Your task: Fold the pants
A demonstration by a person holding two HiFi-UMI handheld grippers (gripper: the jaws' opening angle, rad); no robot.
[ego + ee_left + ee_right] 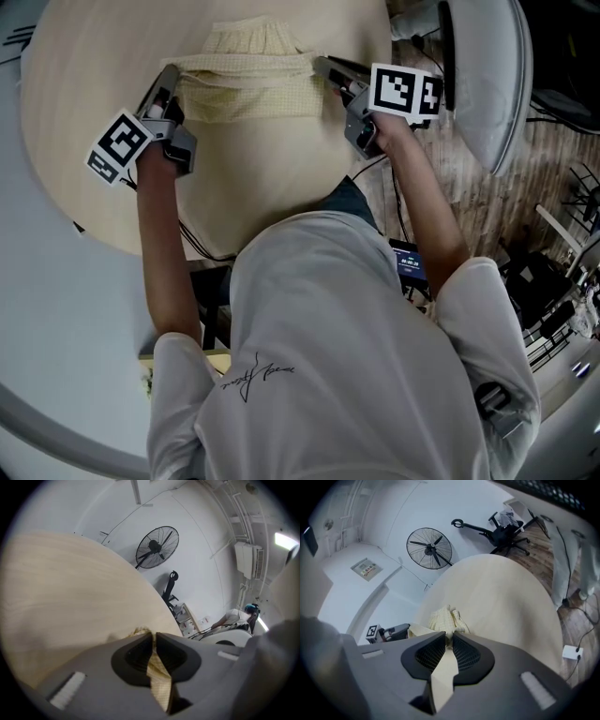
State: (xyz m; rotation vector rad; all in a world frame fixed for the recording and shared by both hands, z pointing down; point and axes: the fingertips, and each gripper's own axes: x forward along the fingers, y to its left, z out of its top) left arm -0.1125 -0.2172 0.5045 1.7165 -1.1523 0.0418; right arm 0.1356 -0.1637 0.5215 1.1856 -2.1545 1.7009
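**A:** The round, pale wooden table (281, 197) is seen first, spread across the upper half of the head view.

**B:** And on its far part the pants (248, 89) are laid, pale yellow and checked, bunched with one layer doubled over another.

**A:** The left end of that fold is taken by the left gripper (171, 73). In the left gripper view a strip of the cloth is clamped between the dark pads (136, 657).

**B:** The right end is gripped by the right gripper (325, 64). Its jaws are clenched on the fabric too, with the rest of the bundle seen just beyond them.

**A:** So the cloth is spanned between the two grippers. Whether the held edge is touching the tabletop cannot be told.

**B:** Smallest of all, a marker cube (120, 145) is carried on each gripper.
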